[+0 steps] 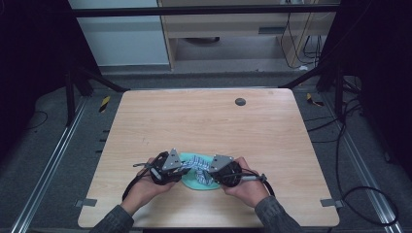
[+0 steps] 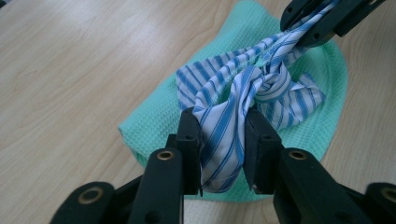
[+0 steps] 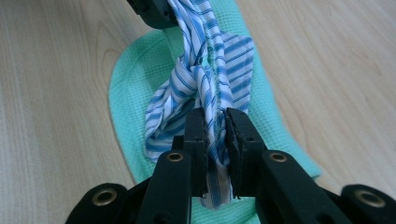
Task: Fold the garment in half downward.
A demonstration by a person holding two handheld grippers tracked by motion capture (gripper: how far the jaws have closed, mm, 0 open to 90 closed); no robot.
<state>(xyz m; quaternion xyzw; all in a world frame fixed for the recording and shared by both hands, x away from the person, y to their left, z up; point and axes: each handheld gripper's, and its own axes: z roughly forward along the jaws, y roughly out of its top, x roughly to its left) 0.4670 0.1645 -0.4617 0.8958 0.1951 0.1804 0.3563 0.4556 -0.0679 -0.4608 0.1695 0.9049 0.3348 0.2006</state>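
Note:
A blue-and-white striped cloth is twisted into a knot over a mint green waffle cloth near the table's front edge. My left gripper is shut on one end of the striped cloth; the green cloth lies flat beneath it. The right gripper is shut on the other end of the striped cloth, with the green cloth under it. In the high view the left gripper and right gripper face each other, close together, with the knot between them.
The wooden table has a small dark round disc near its far edge. Metal clips sit at the front corners. Cables and dark frame legs lie on the floor around the table.

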